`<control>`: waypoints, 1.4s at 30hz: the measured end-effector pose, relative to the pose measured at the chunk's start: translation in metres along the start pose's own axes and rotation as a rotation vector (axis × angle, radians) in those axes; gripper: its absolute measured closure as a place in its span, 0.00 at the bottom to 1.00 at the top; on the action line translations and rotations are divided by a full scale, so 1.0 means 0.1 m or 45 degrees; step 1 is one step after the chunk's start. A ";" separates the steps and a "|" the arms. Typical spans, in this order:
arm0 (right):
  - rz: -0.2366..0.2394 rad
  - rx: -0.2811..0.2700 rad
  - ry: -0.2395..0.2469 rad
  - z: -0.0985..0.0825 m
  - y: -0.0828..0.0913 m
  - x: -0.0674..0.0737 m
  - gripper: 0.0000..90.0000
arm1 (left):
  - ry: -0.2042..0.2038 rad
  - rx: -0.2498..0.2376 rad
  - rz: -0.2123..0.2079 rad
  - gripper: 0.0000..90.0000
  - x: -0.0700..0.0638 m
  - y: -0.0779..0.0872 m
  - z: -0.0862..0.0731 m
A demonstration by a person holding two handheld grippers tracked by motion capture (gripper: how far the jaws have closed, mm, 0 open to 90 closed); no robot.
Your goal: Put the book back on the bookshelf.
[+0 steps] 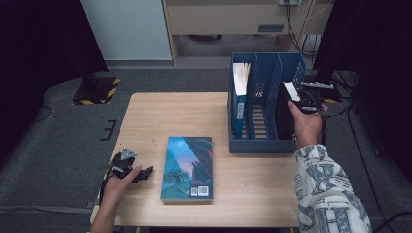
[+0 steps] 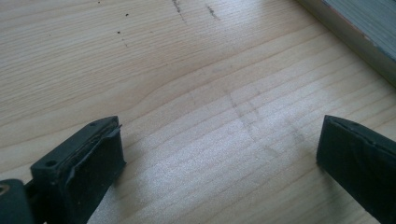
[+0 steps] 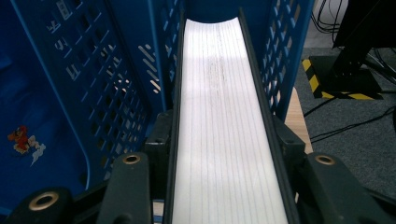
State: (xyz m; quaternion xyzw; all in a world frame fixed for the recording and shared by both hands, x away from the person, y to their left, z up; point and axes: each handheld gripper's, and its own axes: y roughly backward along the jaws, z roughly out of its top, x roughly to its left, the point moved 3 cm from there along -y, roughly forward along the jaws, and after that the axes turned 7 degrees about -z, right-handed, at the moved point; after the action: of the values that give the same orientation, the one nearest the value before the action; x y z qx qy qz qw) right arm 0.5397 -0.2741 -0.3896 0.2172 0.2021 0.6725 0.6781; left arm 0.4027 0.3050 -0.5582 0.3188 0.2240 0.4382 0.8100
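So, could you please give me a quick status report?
Right gripper shut on black book in blue rack. Left gripper open, resting on table. Nothing in the way.

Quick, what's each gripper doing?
Left gripper: open, holding nothing, over the table.
Right gripper: shut on a black book in the blue rack.

In the high view the black book (image 1: 285,114) stands in the right compartment of the blue rack (image 1: 255,144), so the rack wall and the right hand (image 1: 303,127) hide most of its cover, and the right gripper (image 1: 302,99) is too small to see how its jaws stand. The title on the blue book (image 1: 187,167) that lies on the table (image 1: 160,114) is too small to read. In the left gripper view the picture's edge cuts off both jaws of the left gripper (image 2: 219,158)
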 end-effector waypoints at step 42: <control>-0.039 -0.022 0.029 0.28 -0.44 -0.04 0.59 | -0.009 0.001 -0.007 0.00 -0.01 -0.01 0.01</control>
State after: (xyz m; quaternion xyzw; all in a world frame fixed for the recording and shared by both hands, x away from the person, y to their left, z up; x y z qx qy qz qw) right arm 0.5923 -0.2787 -0.3915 0.2006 0.2073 0.6660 0.6879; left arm 0.4034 0.3038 -0.5582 0.3200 0.2222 0.4348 0.8119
